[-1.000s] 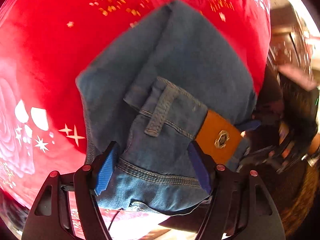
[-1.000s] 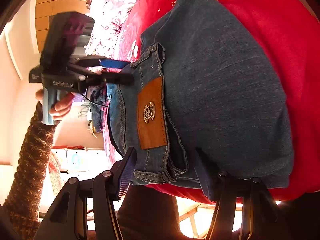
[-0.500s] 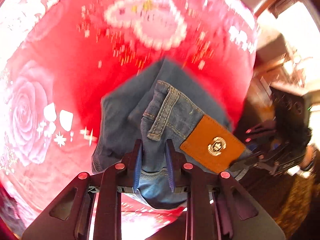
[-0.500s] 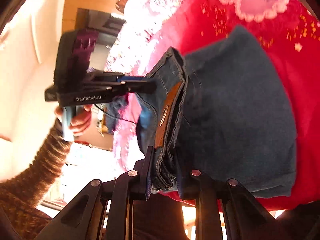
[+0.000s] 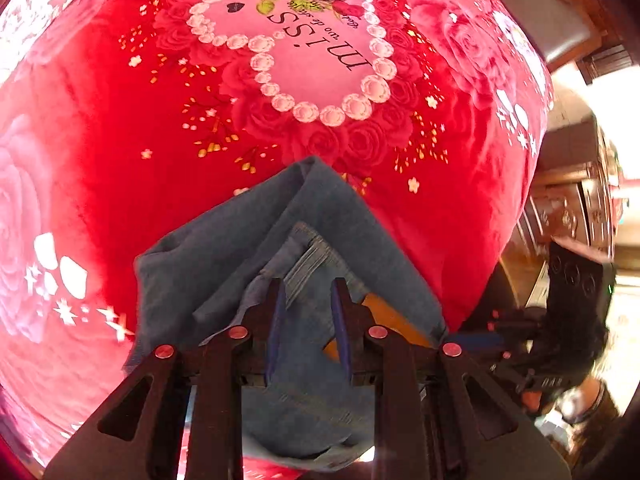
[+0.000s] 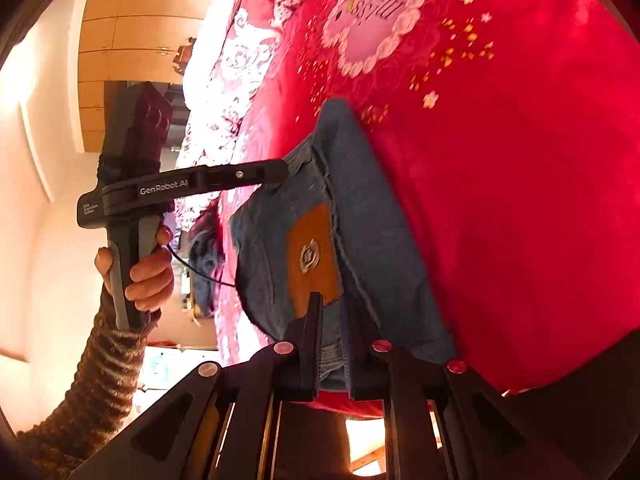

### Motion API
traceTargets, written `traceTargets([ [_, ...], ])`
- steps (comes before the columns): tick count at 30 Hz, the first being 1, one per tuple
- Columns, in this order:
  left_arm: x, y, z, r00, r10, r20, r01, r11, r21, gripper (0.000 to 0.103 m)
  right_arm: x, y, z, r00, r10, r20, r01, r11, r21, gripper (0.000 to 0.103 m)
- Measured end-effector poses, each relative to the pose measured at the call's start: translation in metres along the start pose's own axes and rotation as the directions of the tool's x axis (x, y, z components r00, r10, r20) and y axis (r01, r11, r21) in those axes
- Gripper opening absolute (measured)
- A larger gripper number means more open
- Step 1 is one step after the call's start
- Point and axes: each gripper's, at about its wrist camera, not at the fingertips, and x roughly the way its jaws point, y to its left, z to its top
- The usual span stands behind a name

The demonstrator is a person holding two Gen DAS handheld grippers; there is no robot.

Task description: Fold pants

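We count one pair of pants [image 5: 320, 220], blue denim, folded and lying at the near edge of a bed covered by one red floral blanket [image 5: 160, 120]. One tan leather patch [image 6: 312, 256] with a metal emblem is sewn at the waistband. We hold two grippers.

In the left wrist view, the left gripper [image 5: 307, 292] has its blue-padded fingers [image 5: 276, 320] set narrowly apart with a bunch of waistband denim between them; the jaws are opening slightly, yet the pads appear to press on the cloth. In the right wrist view, the right gripper [image 6: 333, 304] likewise pinches the waistband beside the patch, its jaws opening slightly with denim between them.

The lower part of the pants is hidden under both gripper bodies. The patch is half covered in the left wrist view. The right gripper appears at the right border of that view only as a dark, blurred shape. Furniture beyond the bed is too blurred to identify.

The left gripper points steeply down at the bed. In the right wrist view, one hand [image 6: 148, 272] in a knitted brown sleeve [image 6: 88, 380] grasps its handle, with its fingers reaching level across the picture to the waistband.
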Motion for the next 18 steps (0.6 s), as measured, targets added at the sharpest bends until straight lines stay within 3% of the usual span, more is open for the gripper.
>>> traceTargets([
  [1, -0.005, 0.004, 0.000, 1.000, 0.019, -0.004, -0.019, 1.000, 0.011, 0.032, 0.004, -0.003, 0.001, 1.000, -0.003, -0.010, 0.003, 1.000, 0.013, 0.036],
  [2, -0.009, 0.009, 0.000, 0.999, 0.036, -0.002, -0.036, 0.999, 0.016, 0.048, 0.008, -0.005, 0.000, 1.000, -0.014, -0.016, 0.015, 1.000, 0.026, 0.048],
  [3, -0.013, 0.013, 0.001, 0.999, 0.046, 0.010, -0.046, 0.999, 0.021, 0.064, 0.014, -0.004, 0.000, 1.000, -0.021, -0.019, 0.022, 0.999, 0.036, 0.050],
  [5, -0.015, 0.017, 0.003, 0.999, 0.048, 0.025, -0.049, 0.998, 0.026, 0.071, 0.022, -0.005, -0.002, 1.000, -0.020, -0.021, 0.021, 0.999, 0.050, 0.050],
  [8, 0.007, 0.020, 0.008, 0.999, 0.014, -0.047, -0.012, 0.999, 0.032, 0.071, 0.028, -0.008, -0.005, 1.000, -0.007, -0.030, 0.009, 0.998, 0.066, 0.051],
  [11, 0.030, 0.010, 0.001, 0.986, 0.003, -0.166, 0.015, 0.995, 0.103, 0.071, 0.023, -0.013, -0.008, 0.999, 0.004, -0.040, -0.001, 0.997, 0.077, 0.051],
  [12, 0.035, 0.001, -0.003, 0.983, 0.046, -0.177, -0.017, 0.986, 0.165, 0.071, 0.022, -0.013, -0.009, 0.999, 0.014, -0.044, -0.011, 0.997, 0.077, 0.051],
  [15, 0.044, -0.024, -0.018, 0.968, 0.214, -0.130, -0.156, 0.921, 0.356, 0.071, 0.024, -0.017, -0.012, 0.998, 0.023, -0.053, -0.019, 0.997, 0.077, 0.051],
  [18, 0.047, -0.032, -0.023, 0.958, 0.273, -0.089, -0.221, 0.898, 0.382, 0.071, 0.031, -0.015, -0.013, 0.998, -0.023, -0.066, 0.027, 0.997, 0.072, 0.051],
])
